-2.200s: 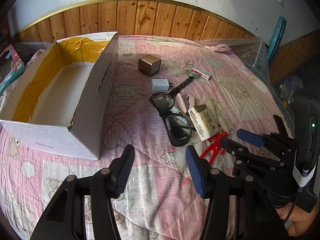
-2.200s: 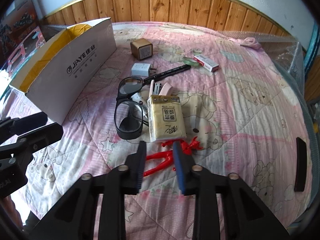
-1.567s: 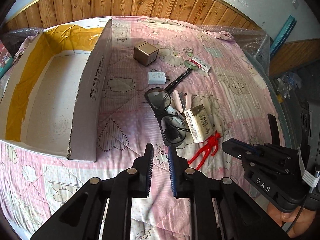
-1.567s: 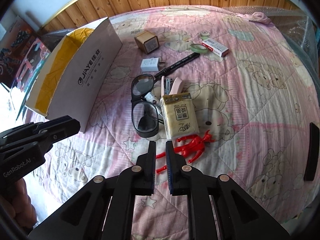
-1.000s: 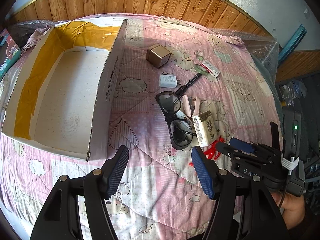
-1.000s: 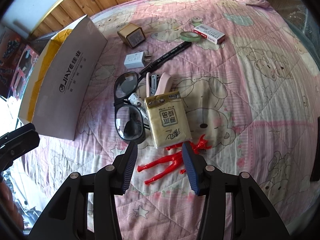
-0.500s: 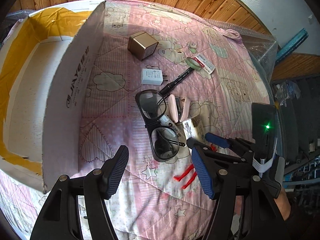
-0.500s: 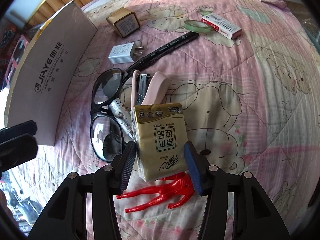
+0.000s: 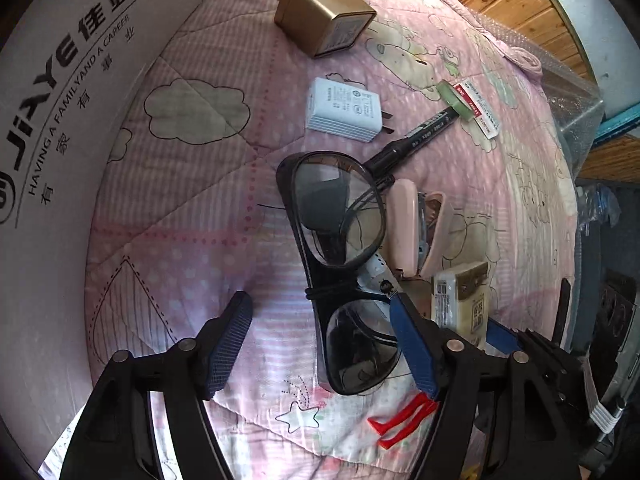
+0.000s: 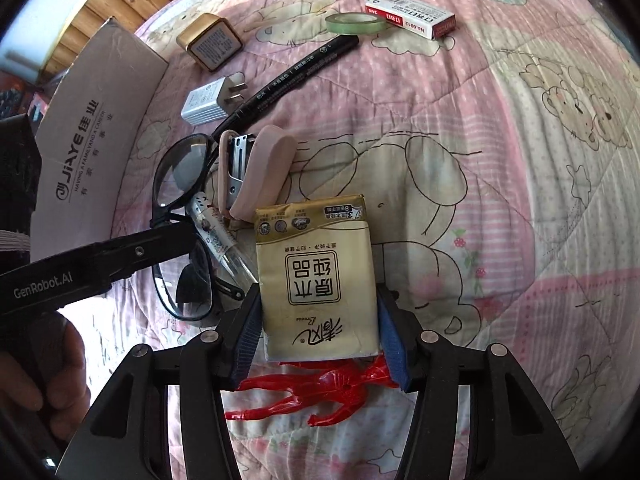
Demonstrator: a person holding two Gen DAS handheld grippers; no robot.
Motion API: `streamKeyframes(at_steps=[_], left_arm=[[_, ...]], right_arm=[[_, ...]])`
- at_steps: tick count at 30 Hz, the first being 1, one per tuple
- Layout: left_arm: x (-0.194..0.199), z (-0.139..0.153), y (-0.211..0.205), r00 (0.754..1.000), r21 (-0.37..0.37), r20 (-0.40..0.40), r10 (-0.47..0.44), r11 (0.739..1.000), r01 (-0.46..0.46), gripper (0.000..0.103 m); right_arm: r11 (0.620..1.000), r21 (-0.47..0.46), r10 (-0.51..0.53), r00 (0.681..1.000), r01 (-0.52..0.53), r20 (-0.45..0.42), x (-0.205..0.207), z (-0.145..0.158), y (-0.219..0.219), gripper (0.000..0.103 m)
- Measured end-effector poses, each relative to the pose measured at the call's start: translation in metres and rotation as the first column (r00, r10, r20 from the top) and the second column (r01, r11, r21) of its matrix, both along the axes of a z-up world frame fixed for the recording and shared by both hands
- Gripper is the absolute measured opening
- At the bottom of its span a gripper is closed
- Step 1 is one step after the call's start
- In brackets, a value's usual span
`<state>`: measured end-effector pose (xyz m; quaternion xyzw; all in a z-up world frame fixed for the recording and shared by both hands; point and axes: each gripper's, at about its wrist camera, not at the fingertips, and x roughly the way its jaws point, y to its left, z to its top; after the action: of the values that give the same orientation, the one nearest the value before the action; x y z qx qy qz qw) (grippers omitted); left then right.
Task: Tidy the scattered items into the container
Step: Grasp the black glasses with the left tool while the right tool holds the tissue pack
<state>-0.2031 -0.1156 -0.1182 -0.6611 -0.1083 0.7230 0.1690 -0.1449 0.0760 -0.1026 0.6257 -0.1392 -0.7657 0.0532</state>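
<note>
right gripper [image 10: 318,334]: wide, straddling tissue pack [image 10: 316,284]
left gripper [image 9: 326,338]: wide over glasses [image 9: 340,264]
box [image 9: 60,120]: far left
open room: bare quilt [image 10: 500,160] right
crowding: stapler [image 10: 260,168], red figure [image 10: 320,392]

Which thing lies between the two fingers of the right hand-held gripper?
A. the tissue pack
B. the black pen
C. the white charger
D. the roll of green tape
A. In the right wrist view, the tissue pack sits between the fingers of the right hand-held gripper, one on each side of its lower end.
</note>
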Motion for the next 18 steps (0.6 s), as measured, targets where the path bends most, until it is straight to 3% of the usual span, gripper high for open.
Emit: streamKeyframes(at_steps=[2,5,11,17,18], left_arm=[[0.001,0.000,0.003,1.000,-0.010,-0.007,-0.025,1.000,0.025,0.079],[0.004,-0.003,0.020,0.994,-0.032,-0.016,-0.106,0.994,0.105,0.103],[0.010,-0.004,0.035,0.994,-0.162,-0.036,-0.101,0.982,0.094,0.103],[0.009,-0.001,0.019,0.976,-0.114,0.041,-0.215,0.969,0.218,0.103],[0.009,0.001,0.010,0.977,-0.134,0.046,-0.207,0.968,0.211,0.103]], right_arm=[[1.000,-0.013,-0.021,1.000,0.021,0.001,-0.002,0.000,0.004,0.056],[0.999,-0.019,-0.028,1.000,0.028,0.002,-0.005,-0.002,0.007,0.056],[1.000,-0.012,-0.011,1.000,0.011,-0.010,-0.004,-0.001,0.004,0.057],[1.000,-0.008,0.002,1.000,-0.002,-0.007,-0.002,0.002,0.004,0.056],[1.000,-0.012,-0.008,1.000,0.008,-0.006,-0.003,0.002,0.007,0.056]])
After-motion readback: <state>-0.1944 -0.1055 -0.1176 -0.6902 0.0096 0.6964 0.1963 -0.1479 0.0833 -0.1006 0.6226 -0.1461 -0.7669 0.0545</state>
